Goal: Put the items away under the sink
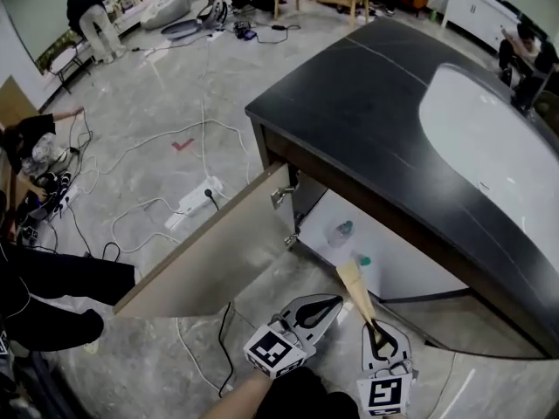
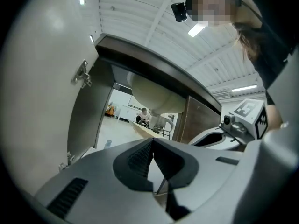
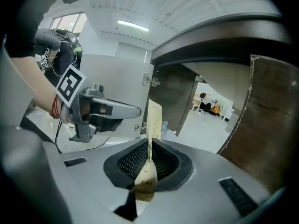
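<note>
1. Head view: the right gripper (image 1: 377,328) is clamped on the handle of a wooden spatula (image 1: 356,285). The spatula's long axis runs away from the jaws, blade leading, toward the open cabinet (image 1: 402,269) under the sink (image 1: 489,147). A clear bottle (image 1: 341,231) lies inside, just beyond the blade. The left gripper (image 1: 327,304) sits just left, near the open door (image 1: 210,251).
2. Left gripper view: the left gripper (image 2: 153,146) has its jaws closed together on nothing, and the door (image 2: 42,78) stands to its left.
3. Right gripper view: the right gripper (image 3: 149,160) pinches the spatula (image 3: 153,118), and the cabinet opening is straight ahead. A forward push by this hand should carry the spatula in.
</note>
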`<state>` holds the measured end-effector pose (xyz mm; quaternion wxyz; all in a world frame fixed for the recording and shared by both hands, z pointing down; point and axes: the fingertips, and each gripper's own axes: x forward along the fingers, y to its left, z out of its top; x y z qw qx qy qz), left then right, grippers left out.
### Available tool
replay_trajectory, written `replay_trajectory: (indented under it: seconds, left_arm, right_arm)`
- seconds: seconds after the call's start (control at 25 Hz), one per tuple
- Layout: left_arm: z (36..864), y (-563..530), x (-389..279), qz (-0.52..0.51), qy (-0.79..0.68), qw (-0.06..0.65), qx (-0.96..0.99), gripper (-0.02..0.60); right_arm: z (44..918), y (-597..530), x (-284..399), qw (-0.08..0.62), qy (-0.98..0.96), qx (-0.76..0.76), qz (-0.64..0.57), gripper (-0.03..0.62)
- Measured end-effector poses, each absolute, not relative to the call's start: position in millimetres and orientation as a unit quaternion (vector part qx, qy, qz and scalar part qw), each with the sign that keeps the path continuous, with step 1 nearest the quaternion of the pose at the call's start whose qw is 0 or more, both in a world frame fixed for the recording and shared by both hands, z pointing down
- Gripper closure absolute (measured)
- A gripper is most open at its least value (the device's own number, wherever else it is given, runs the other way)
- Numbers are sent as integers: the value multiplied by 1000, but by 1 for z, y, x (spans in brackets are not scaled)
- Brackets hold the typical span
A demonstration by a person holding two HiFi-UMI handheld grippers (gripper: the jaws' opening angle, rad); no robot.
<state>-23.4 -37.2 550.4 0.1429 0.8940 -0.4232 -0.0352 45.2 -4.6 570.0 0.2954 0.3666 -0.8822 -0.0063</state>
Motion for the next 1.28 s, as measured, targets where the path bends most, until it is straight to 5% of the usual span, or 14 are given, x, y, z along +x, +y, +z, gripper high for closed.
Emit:
replay_trajectory:
  seconds: [0.48,1.28]
  left_arm:
    - [669,-51,11,-24,-358,107,927,574]
    - [709,-53,42,-35,-319,77,944,574]
  right_arm:
    - [665,-23,67,264,-863,429,-33,548]
    - [707,-60,94,226,-807,546,-4,548]
